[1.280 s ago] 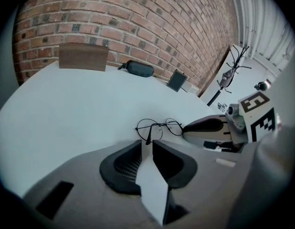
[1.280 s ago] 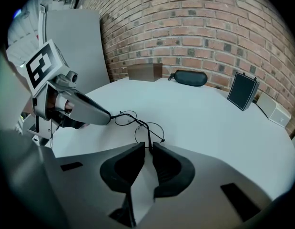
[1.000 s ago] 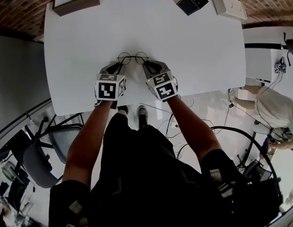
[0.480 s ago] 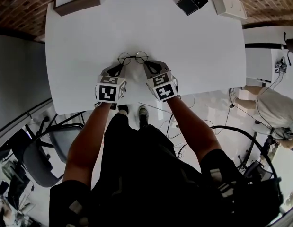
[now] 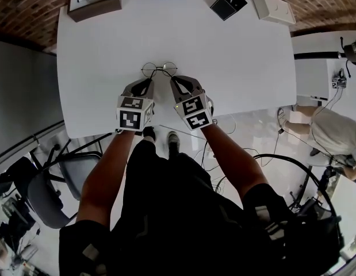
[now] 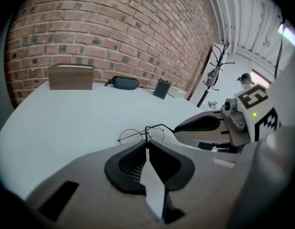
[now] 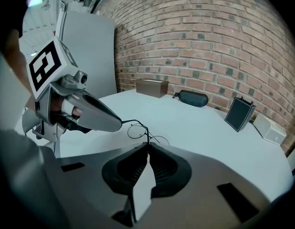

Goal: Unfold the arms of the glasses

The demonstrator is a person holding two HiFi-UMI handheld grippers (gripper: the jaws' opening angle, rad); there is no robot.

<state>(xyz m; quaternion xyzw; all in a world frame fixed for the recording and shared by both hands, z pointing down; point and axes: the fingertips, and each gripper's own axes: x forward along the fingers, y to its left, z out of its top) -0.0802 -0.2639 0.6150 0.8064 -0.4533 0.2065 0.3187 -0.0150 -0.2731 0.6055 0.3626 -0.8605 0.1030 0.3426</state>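
My left gripper's (image 5: pixel 148 80) fingers have just been closing and now pinch one thin arm of the round wire glasses (image 5: pixel 160 69). My right gripper's (image 5: pixel 173 79) fingers are pressed together on the other arm. The round wire glasses span both grippers, lenses on the far side, over the white tabletop's (image 5: pixel 224 56) near middle.

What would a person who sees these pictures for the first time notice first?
The thin round glasses near the person's edge of the white table draw the eye, each arm pinched between the jaws of a gripper. The left gripper has just been closing its jaws on one arm; the right gripper holds the other. A brick wall stands behind the table.
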